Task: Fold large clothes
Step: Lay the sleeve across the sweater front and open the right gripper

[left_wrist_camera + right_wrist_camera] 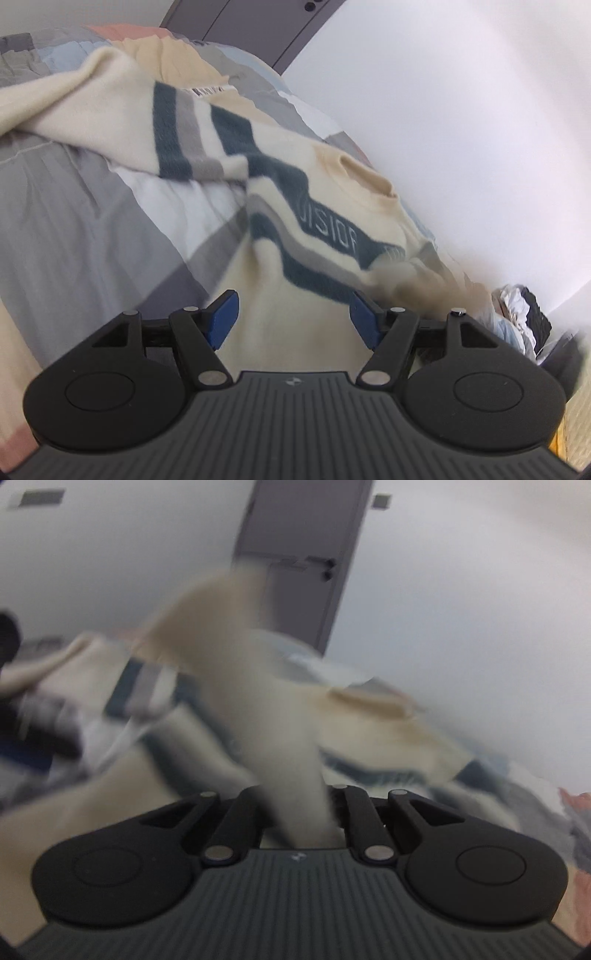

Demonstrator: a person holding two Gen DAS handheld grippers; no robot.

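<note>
A cream sweater (pixel 332 206) with teal and grey stripes and teal lettering lies spread on the bed. One sleeve is stretched up toward the far left. My left gripper (pixel 294 308) hangs open just over the sweater's cream lower body, its blue pads (pixel 223 319) apart and pressing on nothing. In the blurred right wrist view the sweater (pixel 373 731) lies across the bed. My right gripper (pixel 297 805) is shut on a cream strip of it (pixel 258 701), which rises from between the jaws and hides the fingertips.
The bed has a patchwork cover (pixel 74 221) of grey, white, beige and pink patches. A white wall (pixel 461 129) runs along the bed's right side. A grey door (pixel 295 554) stands behind the bed. A heap of clothes (pixel 524 314) lies at the far right.
</note>
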